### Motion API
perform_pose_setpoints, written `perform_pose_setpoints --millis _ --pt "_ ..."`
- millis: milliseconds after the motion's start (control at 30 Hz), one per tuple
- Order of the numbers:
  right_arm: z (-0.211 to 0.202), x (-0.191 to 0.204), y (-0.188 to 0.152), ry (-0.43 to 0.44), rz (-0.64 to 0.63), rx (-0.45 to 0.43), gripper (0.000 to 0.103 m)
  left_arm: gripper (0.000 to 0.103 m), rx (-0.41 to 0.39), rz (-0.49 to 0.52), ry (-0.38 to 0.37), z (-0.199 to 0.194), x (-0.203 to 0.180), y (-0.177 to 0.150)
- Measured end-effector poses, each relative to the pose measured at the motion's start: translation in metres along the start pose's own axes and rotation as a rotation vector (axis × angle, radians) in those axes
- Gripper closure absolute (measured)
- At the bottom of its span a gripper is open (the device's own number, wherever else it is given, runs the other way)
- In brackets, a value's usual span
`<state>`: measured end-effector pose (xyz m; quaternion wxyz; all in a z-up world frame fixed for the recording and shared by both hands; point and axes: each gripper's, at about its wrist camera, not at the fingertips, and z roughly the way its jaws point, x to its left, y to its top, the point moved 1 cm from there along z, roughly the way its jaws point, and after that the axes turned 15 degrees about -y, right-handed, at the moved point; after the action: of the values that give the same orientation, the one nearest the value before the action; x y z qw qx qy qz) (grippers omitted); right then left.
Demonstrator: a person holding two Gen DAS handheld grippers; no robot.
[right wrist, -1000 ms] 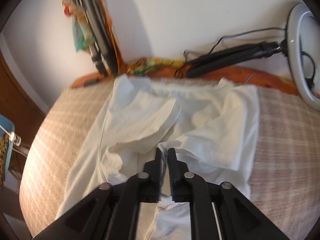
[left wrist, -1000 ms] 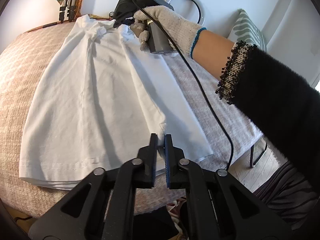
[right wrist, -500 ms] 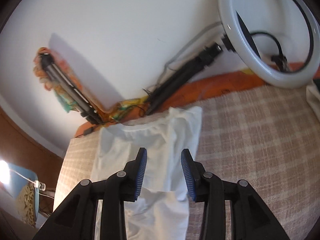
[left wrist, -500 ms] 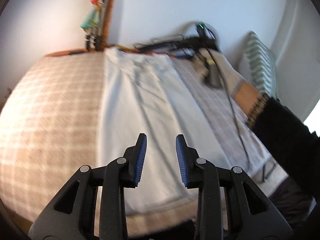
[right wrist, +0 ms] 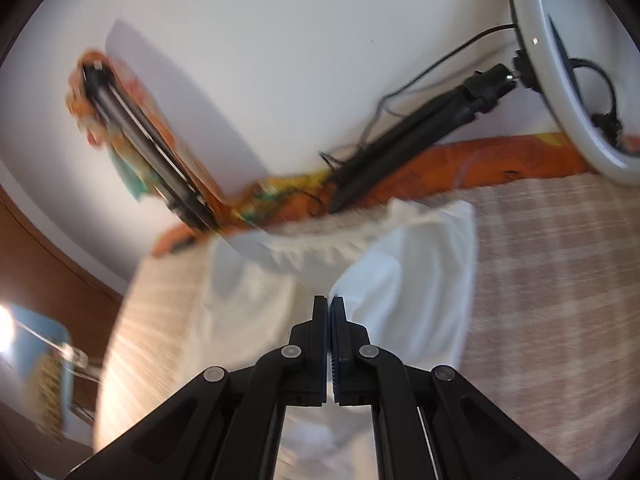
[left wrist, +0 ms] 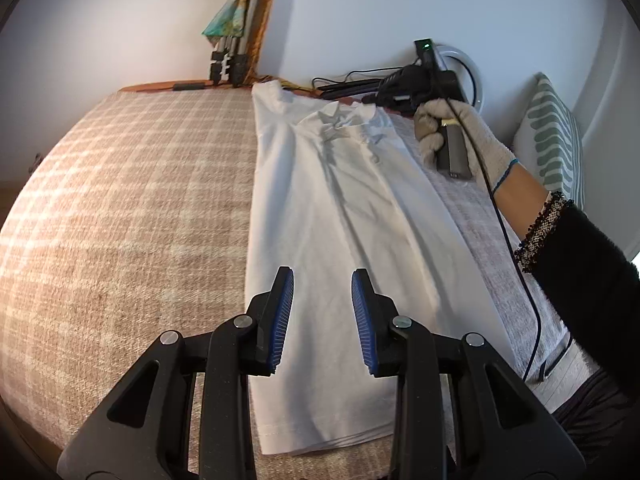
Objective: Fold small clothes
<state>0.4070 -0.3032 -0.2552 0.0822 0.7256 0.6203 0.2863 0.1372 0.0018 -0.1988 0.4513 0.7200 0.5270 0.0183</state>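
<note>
Shirt (left wrist: 344, 216) lies under spread left jaws; right jaws pinch its collar.

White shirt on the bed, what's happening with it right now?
A person is folding a small white polo shirt laid lengthwise on the checked bedspread, its sides already turned in to a narrow strip. The left tool is open above the hem end, gripping nothing. The right tool, held in a gloved hand near the collar, looks shut on a fold of the shirt's fabric there.
</note>
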Motion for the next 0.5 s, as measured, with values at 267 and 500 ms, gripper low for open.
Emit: perform_pose_setpoints --millis 267,500 --pt "0.052 0.034 -0.004 0.051 -0.013 0.093 0.05 0.073 -0.012 -0.003 0.022 -0.007 0.003 0.004" --pt "0.008 0.041 -0.005 0.076 -0.041 0.044 0.044 0.073 -0.044 0.011 0.075 -0.023 0.01 0.005"
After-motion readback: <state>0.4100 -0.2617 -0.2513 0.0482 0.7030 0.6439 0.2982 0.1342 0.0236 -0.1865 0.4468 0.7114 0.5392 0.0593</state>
